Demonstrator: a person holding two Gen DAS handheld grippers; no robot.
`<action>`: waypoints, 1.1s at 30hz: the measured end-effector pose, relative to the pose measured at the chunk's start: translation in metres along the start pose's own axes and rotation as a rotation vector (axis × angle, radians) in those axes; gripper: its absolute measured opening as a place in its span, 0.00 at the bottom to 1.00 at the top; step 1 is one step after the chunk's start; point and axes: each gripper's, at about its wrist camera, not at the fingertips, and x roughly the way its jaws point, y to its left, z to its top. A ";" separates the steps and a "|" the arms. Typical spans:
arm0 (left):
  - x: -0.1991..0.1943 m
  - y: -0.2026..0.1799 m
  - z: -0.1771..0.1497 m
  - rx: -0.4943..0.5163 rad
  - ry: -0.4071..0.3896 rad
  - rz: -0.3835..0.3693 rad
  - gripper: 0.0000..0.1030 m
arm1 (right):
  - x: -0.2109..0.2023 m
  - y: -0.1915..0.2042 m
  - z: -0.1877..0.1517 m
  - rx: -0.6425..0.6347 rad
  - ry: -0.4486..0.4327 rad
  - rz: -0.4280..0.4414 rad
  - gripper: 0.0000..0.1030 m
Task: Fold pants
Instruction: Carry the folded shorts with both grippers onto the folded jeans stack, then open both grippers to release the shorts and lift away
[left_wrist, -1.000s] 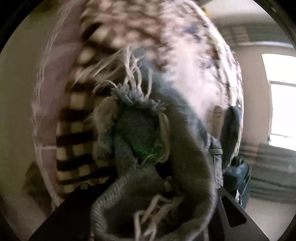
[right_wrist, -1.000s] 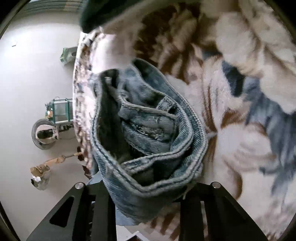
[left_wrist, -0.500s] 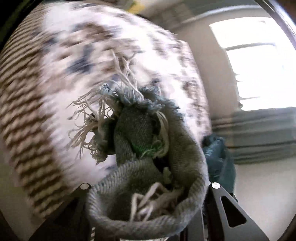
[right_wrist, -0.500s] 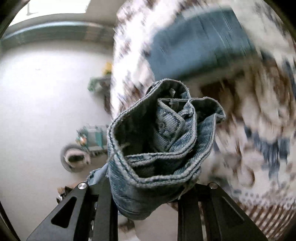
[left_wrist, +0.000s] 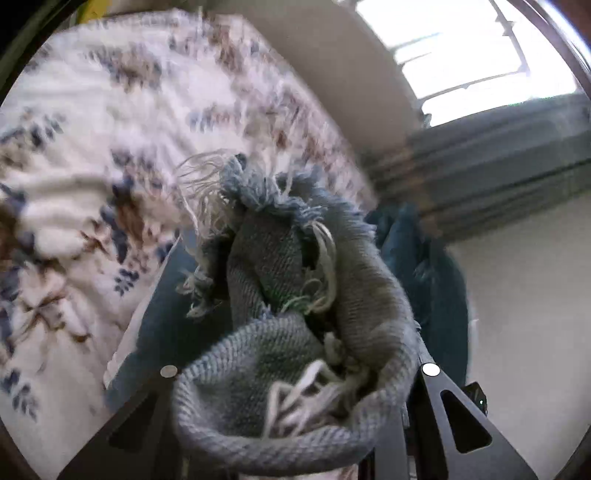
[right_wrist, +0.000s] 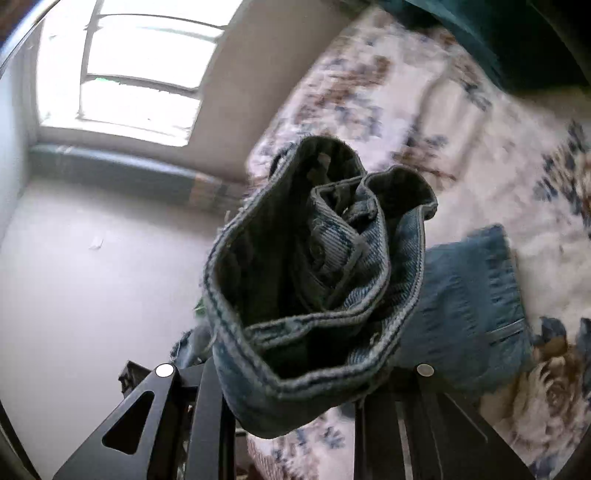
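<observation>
The pants are blue denim jeans. My left gripper (left_wrist: 295, 373) is shut on a bunched, frayed leg hem (left_wrist: 295, 295) with loose white threads, held above the bed. More of the denim (left_wrist: 166, 321) hangs below it. My right gripper (right_wrist: 295, 369) is shut on the bunched waistband (right_wrist: 314, 280), with a metal button showing in the folds. Part of the jeans (right_wrist: 472, 295) drapes down onto the bed to the right of that gripper. Both grippers' fingertips are hidden by the cloth.
A white bedspread with blue and brown flowers (left_wrist: 92, 166) (right_wrist: 443, 110) covers the bed. A pale floor (right_wrist: 92, 295), a window (right_wrist: 129, 66) and a striped grey cushion or mattress (left_wrist: 498, 166) along the wall lie beyond the bed edge. A dark teal cloth (right_wrist: 517, 37) lies at the top right.
Both grippers have swung with the jeans held in them; the views have turned from the bedspread toward the window and floor. Both grips are unchanged.
</observation>
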 end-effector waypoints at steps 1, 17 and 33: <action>0.019 0.015 -0.005 0.000 0.031 0.018 0.19 | 0.010 -0.021 0.001 0.024 0.002 -0.014 0.22; 0.024 0.081 -0.071 -0.016 0.178 0.102 0.30 | 0.062 -0.163 -0.028 0.226 0.187 -0.150 0.56; -0.026 0.076 -0.075 0.176 0.071 0.466 0.78 | 0.023 -0.122 -0.060 -0.086 0.166 -0.562 0.87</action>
